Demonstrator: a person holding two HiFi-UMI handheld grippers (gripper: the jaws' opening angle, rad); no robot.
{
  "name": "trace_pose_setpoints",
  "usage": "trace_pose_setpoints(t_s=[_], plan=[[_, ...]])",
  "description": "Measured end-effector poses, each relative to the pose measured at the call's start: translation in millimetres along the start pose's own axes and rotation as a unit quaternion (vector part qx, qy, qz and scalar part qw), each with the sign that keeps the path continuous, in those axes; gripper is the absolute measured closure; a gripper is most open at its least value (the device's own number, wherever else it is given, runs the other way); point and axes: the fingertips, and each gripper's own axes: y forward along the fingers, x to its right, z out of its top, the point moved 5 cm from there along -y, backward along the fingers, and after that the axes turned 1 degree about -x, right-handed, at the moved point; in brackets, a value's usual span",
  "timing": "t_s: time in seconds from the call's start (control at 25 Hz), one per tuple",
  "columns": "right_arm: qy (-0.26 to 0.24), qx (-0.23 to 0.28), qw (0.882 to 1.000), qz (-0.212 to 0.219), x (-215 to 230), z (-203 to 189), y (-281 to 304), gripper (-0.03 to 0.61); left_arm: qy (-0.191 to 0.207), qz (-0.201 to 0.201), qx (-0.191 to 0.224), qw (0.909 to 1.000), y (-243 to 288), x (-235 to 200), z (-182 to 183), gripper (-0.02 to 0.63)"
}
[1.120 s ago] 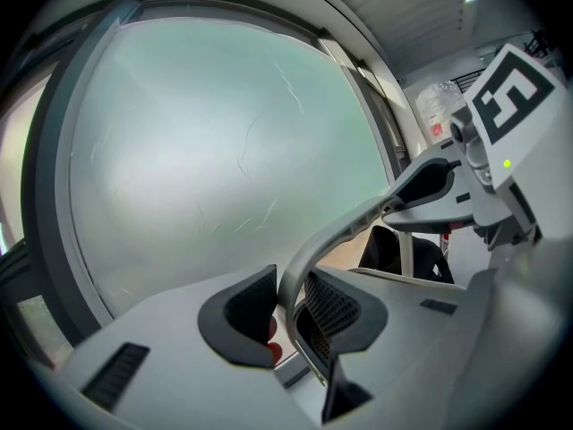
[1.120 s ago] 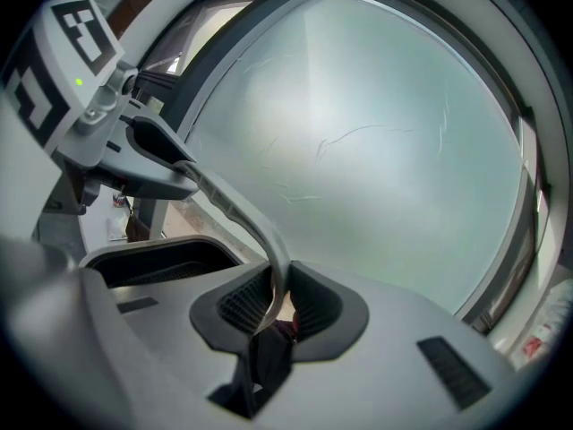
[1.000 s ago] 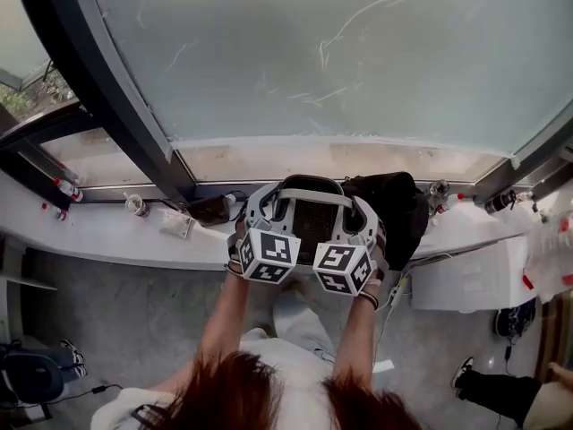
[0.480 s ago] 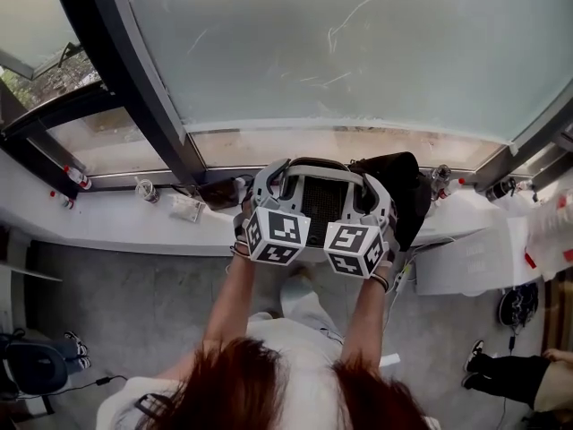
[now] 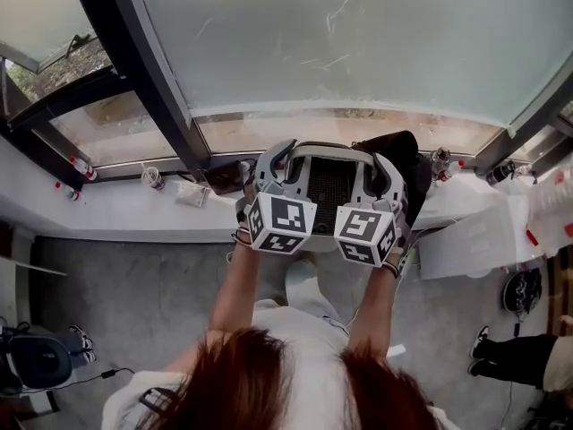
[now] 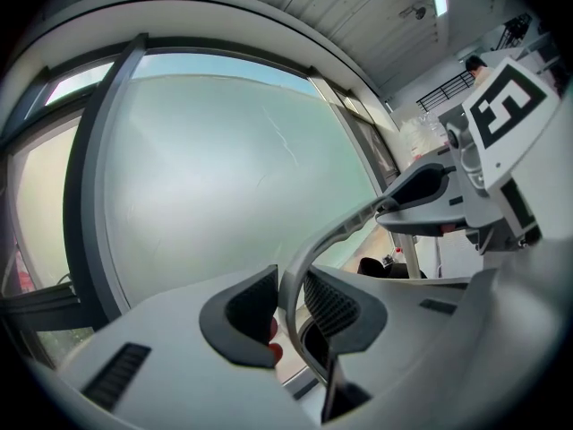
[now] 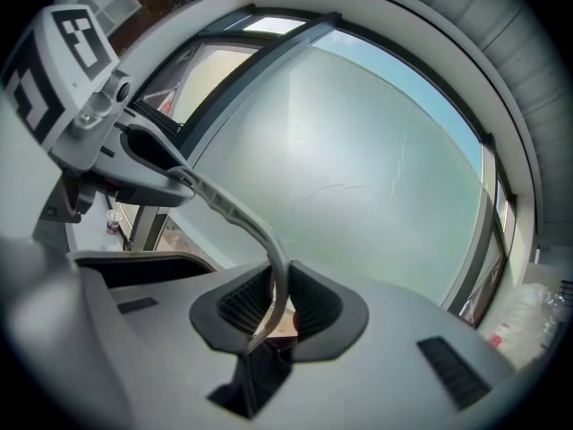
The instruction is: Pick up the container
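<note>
**Step in hand: the lift.** I judge the grasp is already made. The container point(image 5: 329, 184) hangs in the air just in front of me, over the near edge of the white surface point(image 5: 116, 218) below the window point(image 5: 358, 43).

**Grips.**
- The left claw point(image 6: 288, 305) is clamped on the thin grey band point(image 6: 354, 222) that runs across the top of the container. I cannot tell whether that band is a rim or a handle. The jaws have just been closing a little further, with the band between the ribbed pads.
- The right claw point(image 7: 273, 305) is clamped on the other end of the same band, with a pad pressed against each side of it.
- Each claw shows in the other's view, at the opposite end of the band.

**Surroundings.** In the head view the two claws sit side by side, and the dark mesh body of the container lies between and just beyond them. A black bag point(image 5: 398, 164) lies on the surface just beside the container, on the right. I cannot tell whether bag and container touch. A small cup point(image 5: 154, 177) stands on the surface well off to the left.

**Next move, in my judgement.** Both grips must hold firm. The two hands should rise together and level, so that the band neither twists nor slides through the pads. The container should clear the bag before it is carried anywhere.
</note>
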Motion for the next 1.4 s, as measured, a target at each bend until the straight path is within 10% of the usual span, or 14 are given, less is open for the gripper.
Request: trace_pose_setpoints(t_s=[1.4], plan=[[0.012,0.090,0.995,-0.029,5,44,-113,0.506,0.030,0.004,0.070,0.9971,-114,6,52,0.526]])
